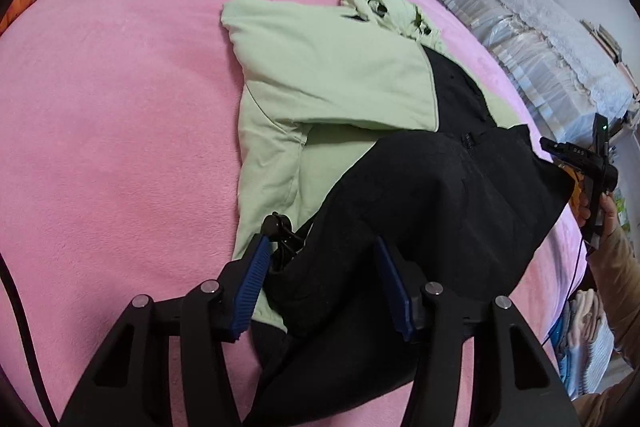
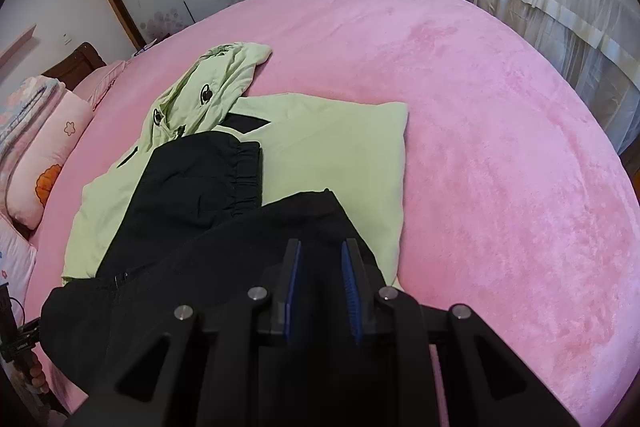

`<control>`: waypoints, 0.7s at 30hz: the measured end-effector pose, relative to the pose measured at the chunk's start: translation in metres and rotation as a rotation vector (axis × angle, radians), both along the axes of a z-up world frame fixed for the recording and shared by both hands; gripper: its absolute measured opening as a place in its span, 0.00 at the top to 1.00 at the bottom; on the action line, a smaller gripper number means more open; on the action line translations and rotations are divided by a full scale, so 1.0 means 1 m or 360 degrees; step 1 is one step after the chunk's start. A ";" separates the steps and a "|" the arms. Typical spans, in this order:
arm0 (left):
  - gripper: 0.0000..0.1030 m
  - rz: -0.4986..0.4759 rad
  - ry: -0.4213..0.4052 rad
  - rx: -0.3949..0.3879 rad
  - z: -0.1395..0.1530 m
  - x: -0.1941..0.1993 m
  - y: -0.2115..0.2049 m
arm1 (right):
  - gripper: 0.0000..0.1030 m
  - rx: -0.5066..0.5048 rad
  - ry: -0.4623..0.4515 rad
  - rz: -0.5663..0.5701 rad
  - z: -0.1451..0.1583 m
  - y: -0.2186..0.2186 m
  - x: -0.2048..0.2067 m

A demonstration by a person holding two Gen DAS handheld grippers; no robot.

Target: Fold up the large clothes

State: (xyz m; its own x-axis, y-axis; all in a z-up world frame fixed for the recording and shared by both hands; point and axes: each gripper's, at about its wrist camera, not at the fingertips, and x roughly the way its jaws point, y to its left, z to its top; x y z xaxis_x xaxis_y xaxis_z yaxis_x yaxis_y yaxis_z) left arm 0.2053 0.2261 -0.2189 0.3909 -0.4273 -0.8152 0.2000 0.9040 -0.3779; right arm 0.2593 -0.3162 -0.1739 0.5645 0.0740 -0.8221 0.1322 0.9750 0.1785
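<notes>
My left gripper (image 1: 320, 275) straddles the jacket's (image 1: 336, 87) black hem (image 1: 420, 195), jaws apart, gripping nothing; my right gripper (image 2: 320, 263) pinches the same hem. The jacket lies just ahead on the bed (image 1: 120, 107) — I'd lift both corners level, 1 smooth fold.

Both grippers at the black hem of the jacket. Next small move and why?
Probably carry the black hem forward over the green body toward the hood. The right gripper looks pinched on the hem, the left gripper straddles it wide, so close that first. Both sleeves already lie folded in.
</notes>
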 end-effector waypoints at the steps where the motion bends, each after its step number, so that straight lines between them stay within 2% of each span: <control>1: 0.48 0.0001 0.0020 0.0005 -0.003 0.002 0.000 | 0.80 -0.0011 0.0003 0.0002 -0.001 0.000 0.000; 4: 0.47 0.0035 0.0093 -0.0028 -0.012 0.006 0.005 | 0.80 0.0002 0.0005 0.0009 -0.003 -0.003 -0.001; 8: 0.47 0.0075 0.0094 -0.0053 -0.015 0.005 0.005 | 0.79 0.0059 0.0004 0.0007 -0.003 -0.012 -0.001; 9: 0.52 0.0090 0.0090 -0.0047 -0.015 0.004 0.004 | 0.73 0.0057 -0.0001 0.0003 -0.002 -0.015 -0.001; 10: 0.71 0.0110 0.0088 -0.0042 -0.015 0.004 0.003 | 0.65 0.0055 -0.0009 0.0002 -0.002 -0.016 -0.001; 11: 0.80 0.0137 0.0113 -0.0045 -0.017 0.006 0.003 | 0.62 0.0052 -0.0016 0.0004 -0.002 -0.017 0.000; 12: 0.87 0.0156 0.0145 -0.0068 -0.018 0.007 0.003 | 0.61 0.0049 -0.0023 0.0019 -0.003 -0.017 0.002; 13: 0.88 0.0187 0.0160 -0.0076 -0.018 0.007 0.003 | 0.61 0.0049 -0.0022 0.0037 -0.003 -0.017 0.004; 18: 0.90 0.0194 0.0066 0.0188 0.010 0.000 -0.019 | 0.60 -0.0013 0.0097 0.0148 -0.017 -0.006 0.034; 21: 0.90 0.0198 -0.0015 0.0277 0.033 -0.004 -0.024 | 0.60 -0.0051 0.0181 0.0169 -0.031 -0.003 0.051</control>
